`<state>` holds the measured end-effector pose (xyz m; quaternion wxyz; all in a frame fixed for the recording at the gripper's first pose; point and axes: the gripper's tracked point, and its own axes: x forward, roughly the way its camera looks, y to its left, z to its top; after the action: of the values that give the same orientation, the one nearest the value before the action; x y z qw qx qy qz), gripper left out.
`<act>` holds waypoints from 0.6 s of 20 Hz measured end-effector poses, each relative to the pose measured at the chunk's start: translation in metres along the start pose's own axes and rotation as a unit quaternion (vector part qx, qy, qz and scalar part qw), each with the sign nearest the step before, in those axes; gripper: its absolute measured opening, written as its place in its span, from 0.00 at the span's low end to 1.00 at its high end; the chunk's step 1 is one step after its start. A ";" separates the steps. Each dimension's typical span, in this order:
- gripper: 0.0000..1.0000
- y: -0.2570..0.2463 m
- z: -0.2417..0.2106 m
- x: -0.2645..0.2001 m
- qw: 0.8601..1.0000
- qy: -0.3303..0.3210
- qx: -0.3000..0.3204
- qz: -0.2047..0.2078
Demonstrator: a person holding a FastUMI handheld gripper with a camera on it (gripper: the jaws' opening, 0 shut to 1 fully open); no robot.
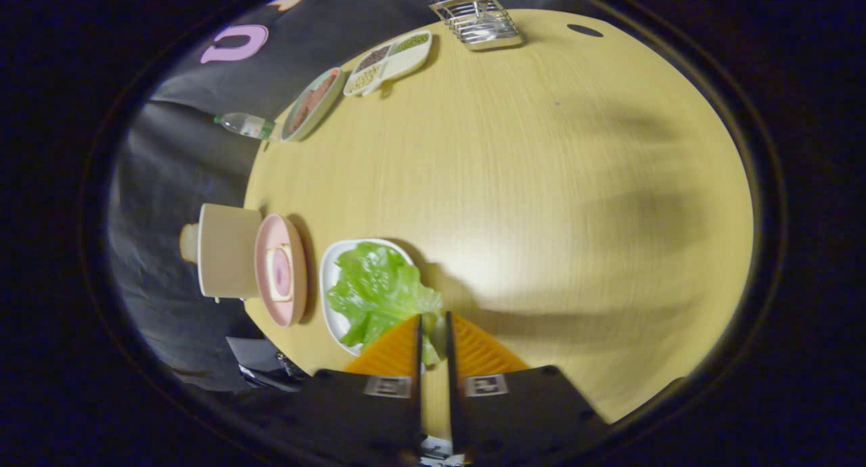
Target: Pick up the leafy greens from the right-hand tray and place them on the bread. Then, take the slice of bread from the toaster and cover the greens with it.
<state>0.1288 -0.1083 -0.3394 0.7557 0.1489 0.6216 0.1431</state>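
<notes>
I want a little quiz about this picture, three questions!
1. True or false: the gripper has its orange fingers closed around a bit of the leafy greens.
2. What colour is the plate holding the bread? A pink, B blue, C black.
3. What stands right beside that plate, away from the greens?

Key: 1 true. 2 A. 3 the toaster, with a bread slice poking out.

The orange fingers (pixel 399 348) hid the near edge of the lettuce (pixel 375 291) and part of its white tray (pixel 329 271). What filled the far divided dish (pixel 387 62) was too small to tell. The toaster (pixel 226 250) hid most of its bread slice (pixel 189 243).
</notes>
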 end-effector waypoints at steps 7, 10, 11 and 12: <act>0.03 0.010 0.007 -0.024 0.999 -0.034 0.012 0.014; 0.03 0.029 0.007 -0.041 0.998 -0.050 0.020 0.032; 0.03 0.038 0.005 -0.046 0.997 -0.052 0.023 0.043; 0.03 0.048 0.003 -0.054 0.997 -0.056 0.026 0.056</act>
<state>0.1206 -0.0860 -0.2711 0.7759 0.2107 0.5725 0.1610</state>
